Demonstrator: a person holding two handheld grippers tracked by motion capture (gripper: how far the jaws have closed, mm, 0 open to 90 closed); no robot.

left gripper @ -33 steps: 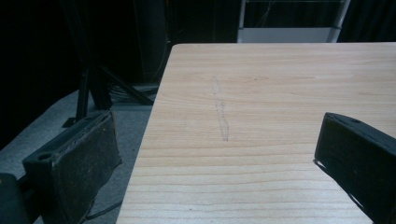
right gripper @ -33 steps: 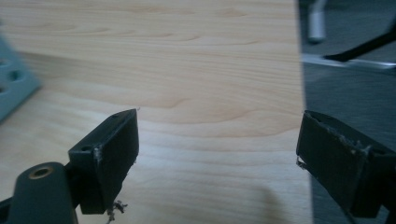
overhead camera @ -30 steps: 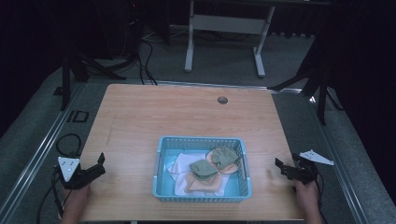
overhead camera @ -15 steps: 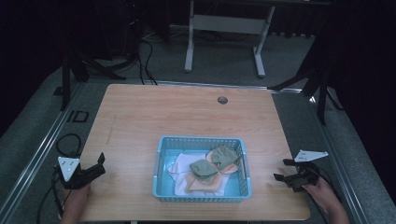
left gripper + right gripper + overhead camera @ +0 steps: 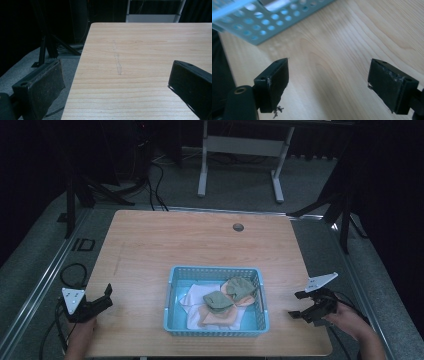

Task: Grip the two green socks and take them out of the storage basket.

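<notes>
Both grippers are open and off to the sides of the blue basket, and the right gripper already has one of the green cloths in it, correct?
Not quite. The right gripper holds nothing: the right gripper view shows its jaws apart over bare table, beside the blue basket. The green cloths lie in the basket, as the high view shows. The left gripper is open and off to the side too.

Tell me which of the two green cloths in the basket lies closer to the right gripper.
The green cloth at the back right of the blue basket. It lies nearer the right gripper than the other green cloth, which lies mid-basket, further left.
</notes>
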